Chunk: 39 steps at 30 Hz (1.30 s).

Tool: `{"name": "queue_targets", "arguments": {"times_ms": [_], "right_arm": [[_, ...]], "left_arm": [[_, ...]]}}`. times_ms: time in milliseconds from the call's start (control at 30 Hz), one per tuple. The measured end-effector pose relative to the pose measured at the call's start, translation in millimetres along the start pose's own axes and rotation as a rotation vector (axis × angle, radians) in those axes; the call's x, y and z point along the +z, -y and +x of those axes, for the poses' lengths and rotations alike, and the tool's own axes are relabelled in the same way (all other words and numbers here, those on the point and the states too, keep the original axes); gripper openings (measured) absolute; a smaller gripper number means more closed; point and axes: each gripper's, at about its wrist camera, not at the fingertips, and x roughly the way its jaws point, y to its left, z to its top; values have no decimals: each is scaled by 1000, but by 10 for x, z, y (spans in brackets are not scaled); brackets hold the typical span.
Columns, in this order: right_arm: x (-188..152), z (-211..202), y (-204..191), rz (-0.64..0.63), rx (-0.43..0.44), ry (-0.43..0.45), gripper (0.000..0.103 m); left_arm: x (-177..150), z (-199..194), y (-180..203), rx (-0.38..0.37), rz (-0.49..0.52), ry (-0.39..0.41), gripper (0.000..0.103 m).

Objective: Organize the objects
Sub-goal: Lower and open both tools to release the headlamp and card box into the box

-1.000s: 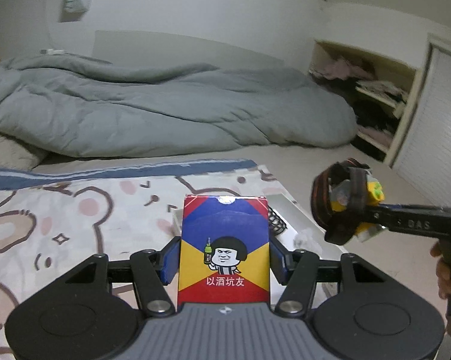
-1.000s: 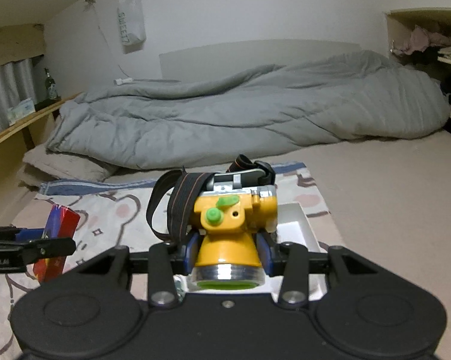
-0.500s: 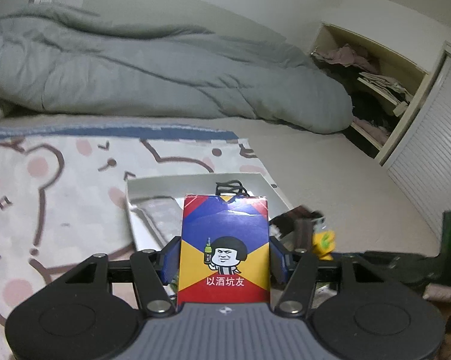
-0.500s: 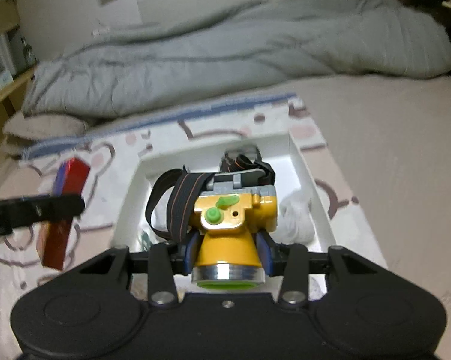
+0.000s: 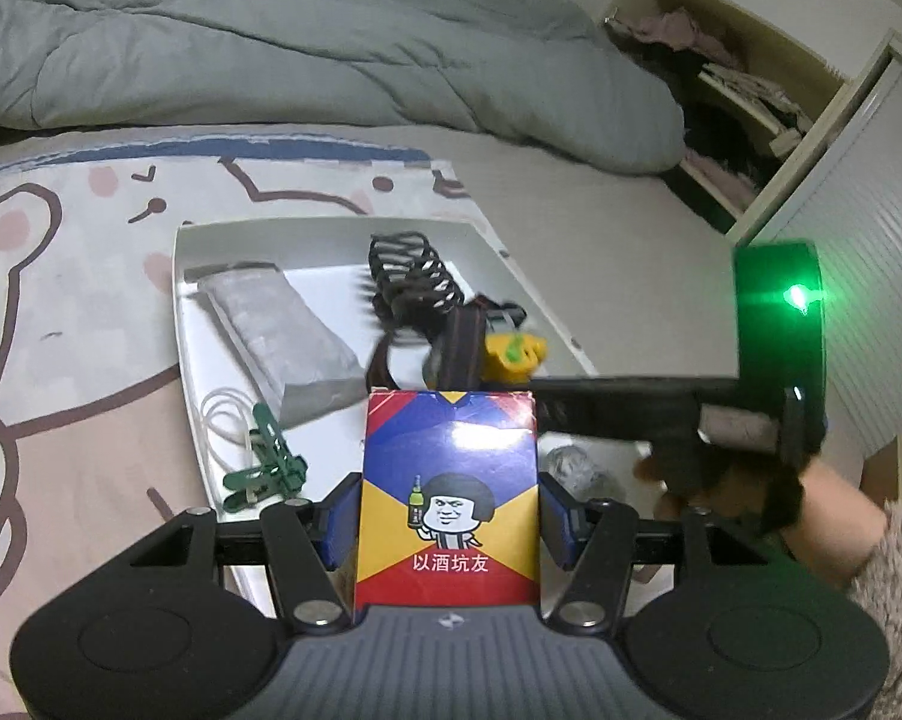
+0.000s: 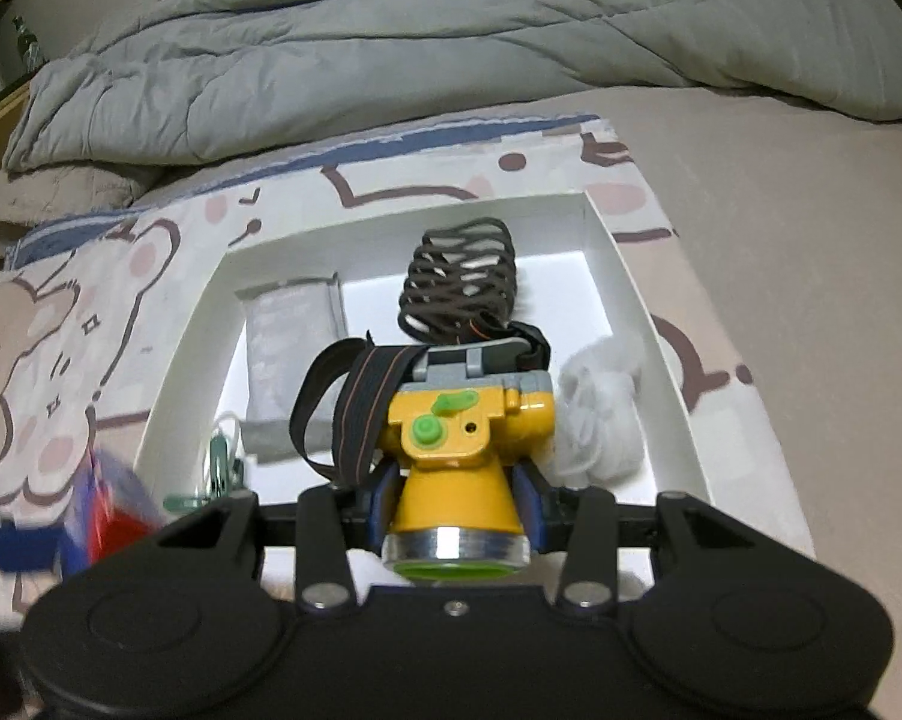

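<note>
Fingers [image 5: 342, 519] of the left gripper [image 5: 447, 516] are closed on a red, blue and yellow card box [image 5: 447, 495], which is held upright over the near edge of the white tray [image 5: 182, 324]. Those of the right gripper [image 6: 454, 501] are clamped on the cone of a yellow headlamp [image 6: 469, 438], which is held above the tray's [image 6: 174, 372] middle with its dark strap [image 6: 354, 402] looped to the left.

A rumpled grey duvet [image 6: 451, 42] is seen at the back of the bed, and a bear-print sheet [image 5: 72, 276] is spread under the tray. Inside the tray, a grey foil packet [image 5: 276, 330] lies along the left side, a black hair claw clip [image 6: 460, 279] sits toward the far end, and a crumpled clear plastic wrap [image 6: 601, 408] rests by the right wall. Green clips [image 5: 264, 462] and a coil of thin white cord [image 5: 222, 420] are found in the near left corner. In the right wrist view the card box [image 6: 105, 507] is blurred at the lower left.
</note>
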Motion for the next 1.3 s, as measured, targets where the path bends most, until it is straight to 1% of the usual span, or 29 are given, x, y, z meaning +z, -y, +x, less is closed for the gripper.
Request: {"name": "queue_targets", "arguments": {"times_ms": [167, 200, 233, 267, 300, 367, 467, 567, 600, 667, 700, 800, 867, 1000, 1067, 1100, 1167, 1300], "right_arm": [[62, 145, -87, -11, -4, -15, 43], [61, 136, -93, -7, -5, -2, 42], [68, 103, -90, 4, 4, 19, 47], [90, 65, -83, 20, 15, 21, 51], [111, 27, -77, 34, 14, 20, 54], [147, -87, -59, 45, 12, 46, 54], [188, -266, 1, 64, -7, 74, 54], [206, -435, 89, 84, 25, 107, 54], [205, -488, 116, 88, 36, 119, 54], [193, -585, 164, 95, 34, 147, 54], [182, -625, 194, 98, 34, 156, 54], [123, -717, 288, 102, 48, 177, 54], [82, -758, 343, 99, 48, 178, 54], [60, -783, 444, 108, 44, 180, 54], [45, -783, 481, 113, 43, 180, 54], [43, -777, 497, 112, 41, 177, 54], [32, -767, 514, 104, 34, 173, 54], [30, -751, 552, 107, 36, 170, 54]], "left_arm": [[-5, 16, 14, 13, 54, -36, 60], [0, 19, 15, 9, 68, -38, 60], [4, 15, 17, 8, 76, -37, 60], [11, 18, 24, 4, 91, -36, 60], [21, 27, 37, -3, 114, -37, 60], [35, 57, 83, -16, 163, -40, 60], [52, 134, 210, -39, 268, -48, 60], [60, 250, 346, -90, 363, -66, 60], [64, 305, 397, -117, 401, -78, 60], [58, 400, 473, -140, 466, -103, 60], [55, 464, 522, -141, 511, -117, 60], [45, 645, 606, -125, 598, -156, 60], [52, 748, 622, -134, 626, -185, 60], [48, 947, 697, -122, 739, -278, 60], [37, 1020, 723, -126, 779, -337, 60], [45, 1051, 730, -135, 782, -359, 60], [50, 1105, 750, -142, 798, -390, 60], [7, 1233, 872, -154, 877, -446, 60]]}}
